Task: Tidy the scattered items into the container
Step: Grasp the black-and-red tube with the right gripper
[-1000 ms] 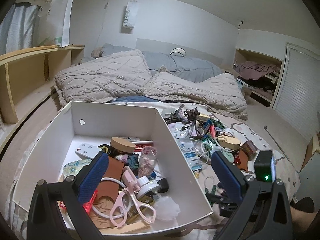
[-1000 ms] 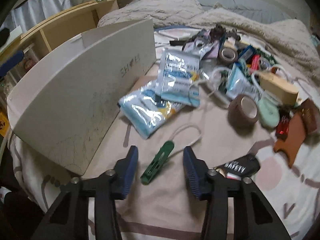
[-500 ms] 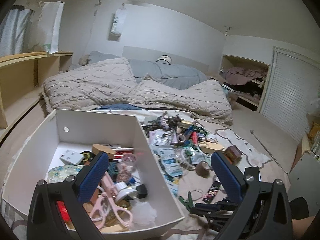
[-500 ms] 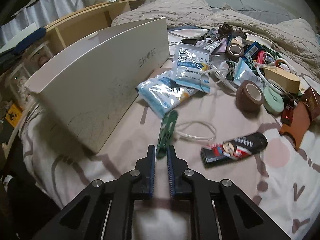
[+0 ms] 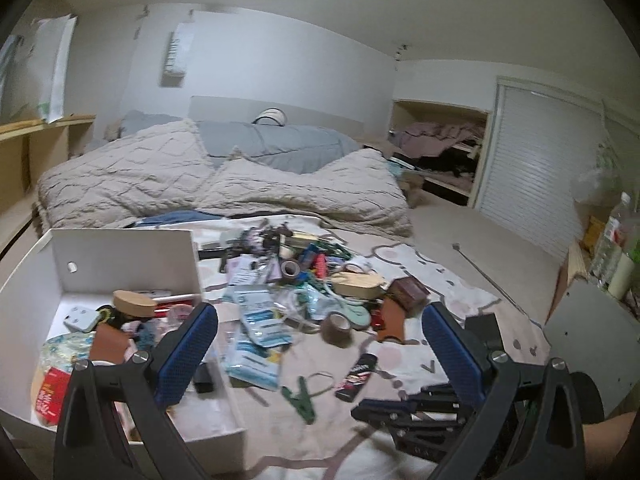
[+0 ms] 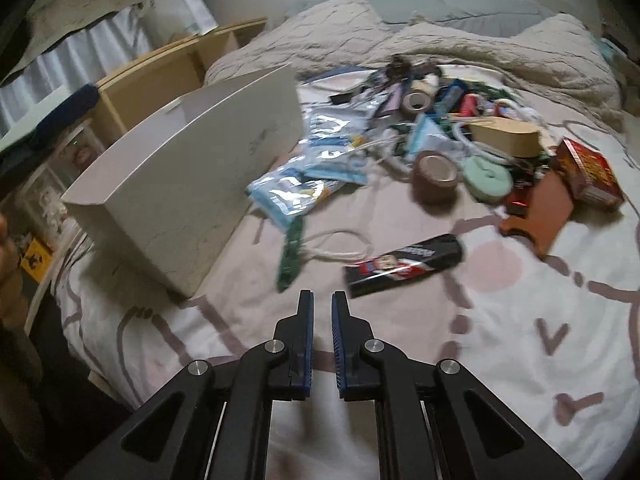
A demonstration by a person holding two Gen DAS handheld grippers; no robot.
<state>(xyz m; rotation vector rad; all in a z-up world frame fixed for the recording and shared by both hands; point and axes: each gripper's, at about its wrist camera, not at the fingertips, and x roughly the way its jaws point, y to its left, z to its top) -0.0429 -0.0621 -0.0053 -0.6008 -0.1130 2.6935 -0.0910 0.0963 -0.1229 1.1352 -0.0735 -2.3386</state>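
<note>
The green clothes peg (image 6: 291, 254) lies loose on the patterned bed sheet (image 6: 520, 320), just ahead of the right tongs (image 6: 322, 300) and a little to their left in the right wrist view, not between the pads. Its long axis runs almost straight away from the tongs, its near end pointing at the left pad and its far end reaching toward the blue foil sachets (image 6: 292, 194). A loop of white cord (image 6: 340, 246) lies beside it, and the dark tube (image 6: 404, 266) lies just right of that. The white container box (image 6: 192, 184) stands to the left of the peg, its long wall facing it. The right tongs are closed on nothing, the blue pads nearly meeting with only a slit between them, and they point steeply down at the sheet. In the left wrist view the peg (image 5: 300, 394) sits between the box (image 5: 132, 252) and the right tongs (image 5: 360, 410), whose tip lies low on the sheet. The left tongs (image 5: 320, 344) stand wide open and empty, aimed more level across the bed, with one pad (image 5: 188, 348) over the box's clutter. The right hand looks nearer; a fresh grasp would need the pads parted and set across the peg's narrow width.
</note>
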